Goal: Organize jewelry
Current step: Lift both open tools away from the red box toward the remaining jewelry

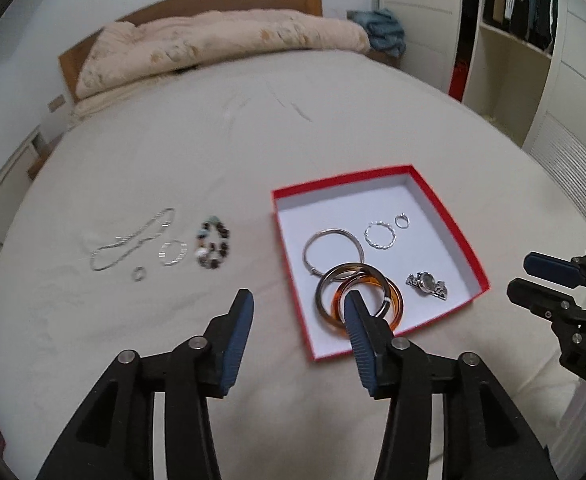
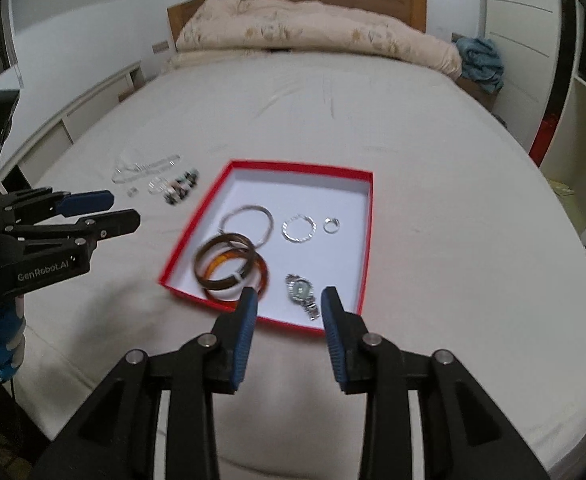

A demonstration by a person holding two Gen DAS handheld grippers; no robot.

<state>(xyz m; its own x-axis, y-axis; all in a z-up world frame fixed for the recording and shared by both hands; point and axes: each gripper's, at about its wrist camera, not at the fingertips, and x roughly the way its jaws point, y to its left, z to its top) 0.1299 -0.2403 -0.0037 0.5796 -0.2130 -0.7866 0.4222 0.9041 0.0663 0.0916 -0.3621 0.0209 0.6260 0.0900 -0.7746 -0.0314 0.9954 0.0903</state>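
**Between picks, box half filled**

Nearest us, our left gripper (image 1: 297,300) and right gripper (image 2: 289,300) hang apart-jawed and empty above the bed (image 1: 253,132). Bangles and a watch (image 2: 303,292) lie in the red box (image 1: 449,208); next we'd fetch the beaded bracelet (image 1: 214,248) and chain (image 1: 133,240) left of it, clear sheet all around

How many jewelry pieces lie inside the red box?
6: amber bangle and dark bangle overlapping at the near-left, large silver hoop behind them, twisted ring mid-box, small ring beside it, watch near-right.
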